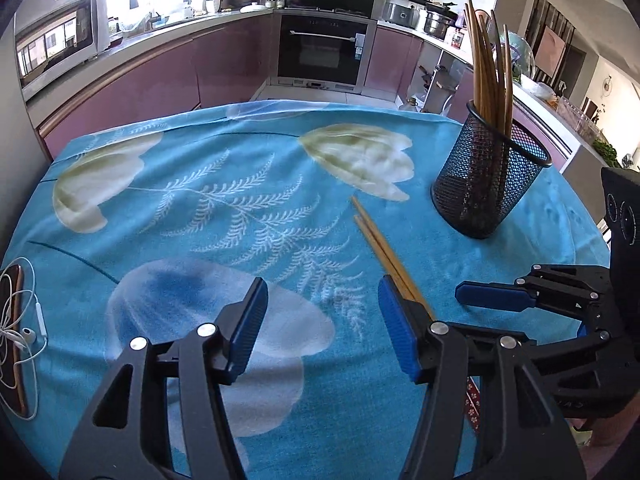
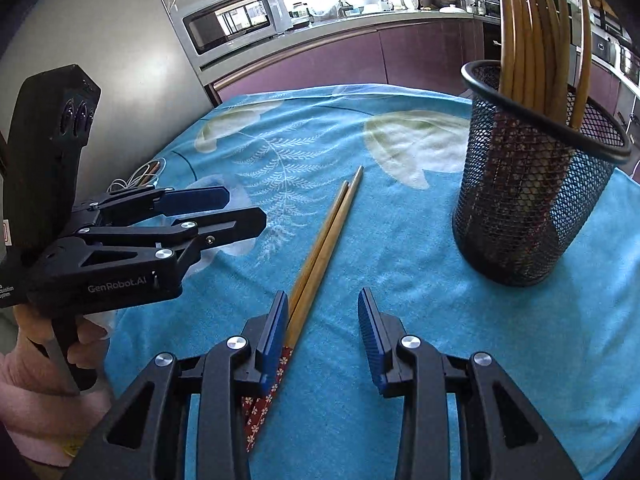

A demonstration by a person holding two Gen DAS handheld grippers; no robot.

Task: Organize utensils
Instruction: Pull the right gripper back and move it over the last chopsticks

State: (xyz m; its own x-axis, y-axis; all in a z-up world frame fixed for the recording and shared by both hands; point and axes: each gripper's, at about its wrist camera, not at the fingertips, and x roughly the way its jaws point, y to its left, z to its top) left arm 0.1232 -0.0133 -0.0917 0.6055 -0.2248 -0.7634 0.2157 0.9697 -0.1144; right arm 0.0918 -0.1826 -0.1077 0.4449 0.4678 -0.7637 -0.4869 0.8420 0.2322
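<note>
A pair of wooden chopsticks [image 2: 324,236] with red patterned ends lies on the blue floral tablecloth [image 2: 400,280]. My right gripper [image 2: 324,340] hovers open over their near part. The sticks run just inside its left pad [image 2: 276,336], and the right pad stands apart from them. My left gripper [image 1: 324,324] is open and holds nothing. In its view the chopsticks [image 1: 376,240] pass under its right finger [image 1: 400,332], outside the gap. A black mesh cup [image 1: 484,188] [image 2: 524,200] holding several chopsticks stands upright to the right. Each gripper shows in the other's view: right gripper [image 1: 472,312], left gripper [image 2: 244,210].
A phone with tangled white earphones [image 1: 20,336] lies at the table's left edge. A hand [image 2: 36,364] grips the left gripper's handle. Kitchen counters, a microwave [image 2: 236,16] and an oven [image 1: 324,52] stand beyond the table's far edge.
</note>
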